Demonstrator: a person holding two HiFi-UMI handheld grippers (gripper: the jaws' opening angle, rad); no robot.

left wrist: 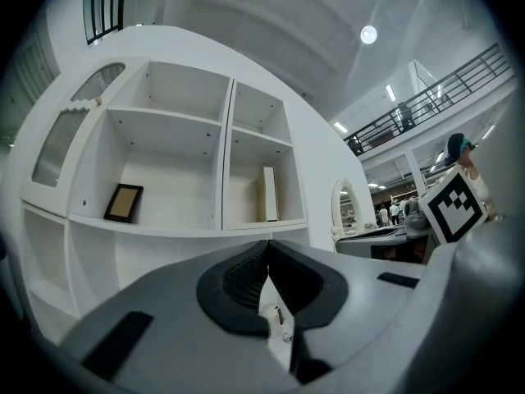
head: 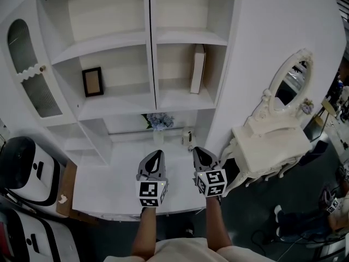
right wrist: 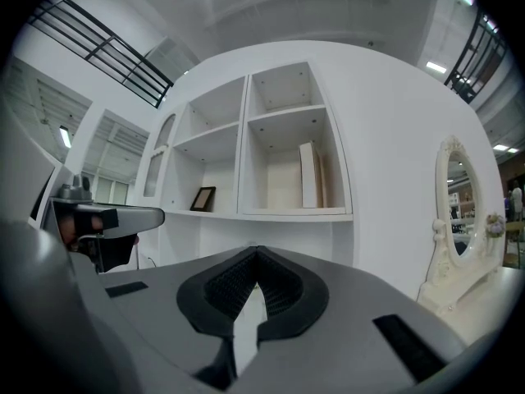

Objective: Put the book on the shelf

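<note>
A pale book [head: 197,69] stands upright, leaning against the right wall of the white shelf's [head: 177,99] middle right compartment, free of both grippers. It also shows in the left gripper view as the book [left wrist: 268,194] and in the right gripper view as the book [right wrist: 309,176]. My left gripper [head: 157,155] and right gripper [head: 199,152] hover side by side over the white desk [head: 114,176], well below the book. The left gripper [left wrist: 267,246] is shut with nothing in it. The right gripper [right wrist: 256,254] is shut and empty too.
A dark picture frame [head: 92,81] leans in the compartment left of the book. A vase of bluish flowers [head: 159,121] and a small bottle [head: 187,138] stand at the desk's back. A cream dressing table with an oval mirror [head: 289,86] stands at the right; white machines [head: 22,168] at the left.
</note>
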